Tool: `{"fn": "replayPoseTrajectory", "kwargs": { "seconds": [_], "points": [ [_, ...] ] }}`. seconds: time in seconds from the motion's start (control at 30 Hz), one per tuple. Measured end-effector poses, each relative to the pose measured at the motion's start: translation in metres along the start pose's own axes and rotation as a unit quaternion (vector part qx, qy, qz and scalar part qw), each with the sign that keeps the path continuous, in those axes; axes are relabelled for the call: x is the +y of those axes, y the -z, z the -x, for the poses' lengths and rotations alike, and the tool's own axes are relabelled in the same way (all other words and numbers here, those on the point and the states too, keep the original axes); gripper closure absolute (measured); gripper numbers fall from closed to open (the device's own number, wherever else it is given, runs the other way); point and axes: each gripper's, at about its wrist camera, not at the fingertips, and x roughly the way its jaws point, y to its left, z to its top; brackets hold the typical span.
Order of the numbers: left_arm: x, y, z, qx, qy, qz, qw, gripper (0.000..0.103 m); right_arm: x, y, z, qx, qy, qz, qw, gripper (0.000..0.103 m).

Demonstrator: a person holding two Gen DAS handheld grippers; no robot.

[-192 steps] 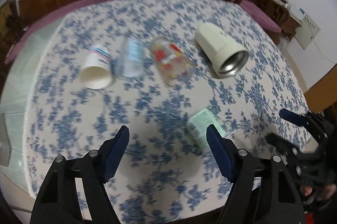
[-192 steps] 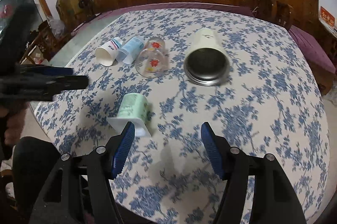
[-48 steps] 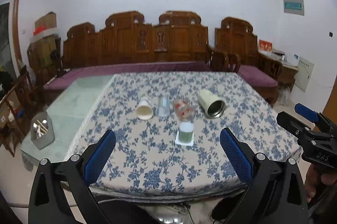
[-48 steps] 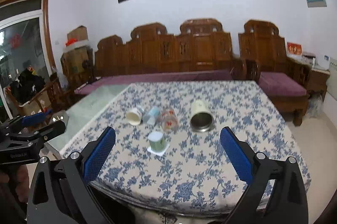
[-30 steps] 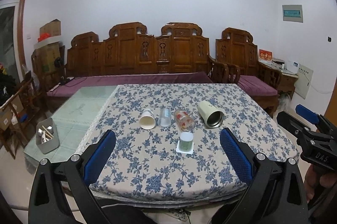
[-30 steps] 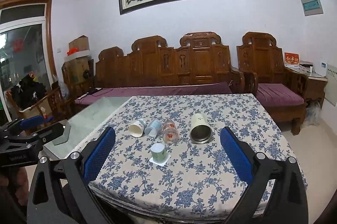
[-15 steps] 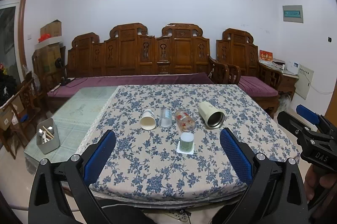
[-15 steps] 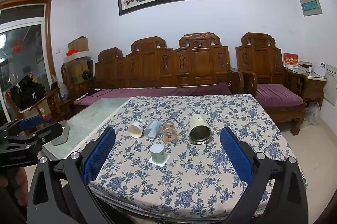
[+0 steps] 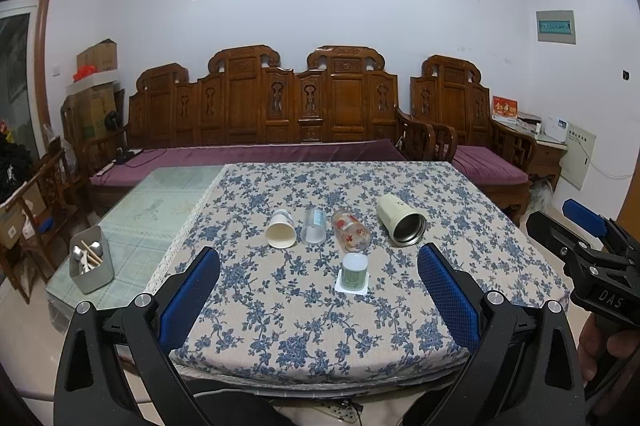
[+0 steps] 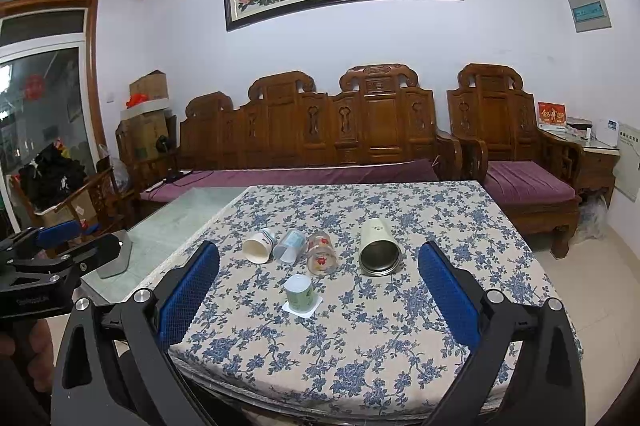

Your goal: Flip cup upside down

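A small green cup [image 9: 353, 272] stands upside down, its square white rim flat on the tablecloth; it also shows in the right wrist view [image 10: 301, 293]. Behind it lie on their sides a white paper cup [image 9: 281, 234], a clear plastic cup [image 9: 313, 227], a red-patterned glass [image 9: 352, 235] and a cream metal tumbler [image 9: 401, 220]. My left gripper [image 9: 319, 300] is open and empty, held back from the table's near edge. My right gripper [image 10: 319, 300] is open and empty, also back from the table.
The table [image 9: 280, 326] has a blue floral cloth. A grey utensil holder [image 9: 90, 263] stands on the glass-topped part at left. A carved wooden sofa [image 9: 304, 121] with purple cushions lines the far wall. The right gripper shows at the left wrist view's right edge [image 9: 588, 258].
Both grippers have pulled back and up from the table, so it looks smaller and farther. The green cup, earlier lying on its side, now stands upside down.
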Motion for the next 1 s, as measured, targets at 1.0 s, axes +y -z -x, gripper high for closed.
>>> {"fn": "replayPoseTrajectory", "kwargs": {
  "seconds": [1.0],
  "points": [
    [-0.0032, -0.0053, 0.0019, -0.005, 0.0, -0.001, 1.0, 0.008, 0.0053, -0.0033, 0.0027, -0.003, -0.001, 0.0, 1.0, 0.003]
  ]
}}
